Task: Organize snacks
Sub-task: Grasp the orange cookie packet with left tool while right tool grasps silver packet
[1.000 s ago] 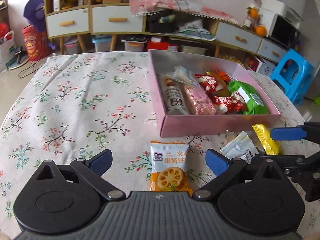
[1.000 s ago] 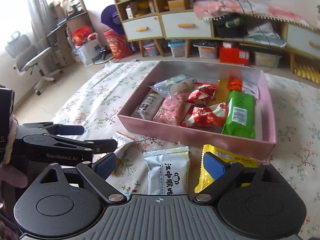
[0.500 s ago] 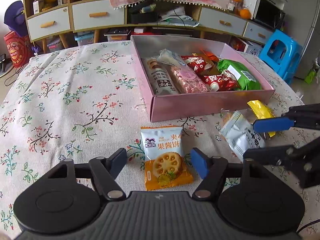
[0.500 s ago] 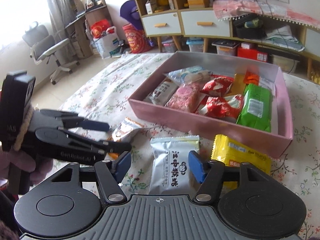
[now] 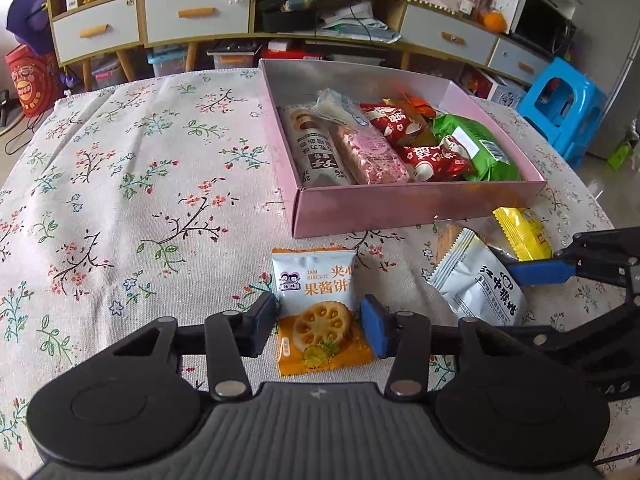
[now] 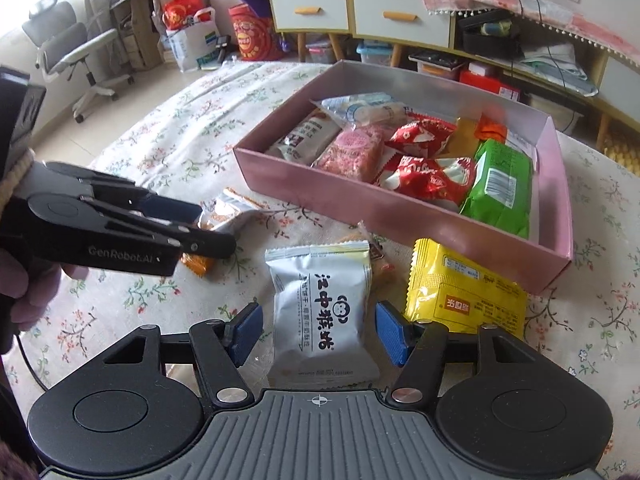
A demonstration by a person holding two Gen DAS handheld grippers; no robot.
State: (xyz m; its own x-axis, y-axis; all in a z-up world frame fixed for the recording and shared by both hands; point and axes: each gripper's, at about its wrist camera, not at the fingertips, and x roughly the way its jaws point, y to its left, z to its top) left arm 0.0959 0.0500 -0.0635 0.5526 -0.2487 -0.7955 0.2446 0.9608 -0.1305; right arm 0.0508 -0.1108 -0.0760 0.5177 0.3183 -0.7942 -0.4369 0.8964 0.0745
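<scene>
A pink box (image 5: 416, 210) (image 6: 304, 184) holds several snack packets. On the floral cloth before it lie an orange jam-biscuit packet (image 5: 318, 308), a silver-white packet (image 5: 478, 280) (image 6: 322, 308) and a yellow packet (image 5: 522, 232) (image 6: 460, 288). My left gripper (image 5: 318, 322) is open with its pads on either side of the orange packet, close to its edges. My right gripper (image 6: 320, 334) is open and straddles the silver-white packet. The orange packet is mostly hidden behind the left gripper in the right wrist view (image 6: 196, 264).
A clear-wrapped cracker packet (image 5: 448, 236) lies behind the silver-white one. Low cabinets with drawers (image 5: 188, 20) stand beyond the table. A blue stool (image 5: 560, 108) stands right of it, an office chair (image 6: 72, 48) to the left.
Both grippers have moved down and forward over their packets and their jaws have narrowed, now flanking the orange packet and the silver-white packet.
</scene>
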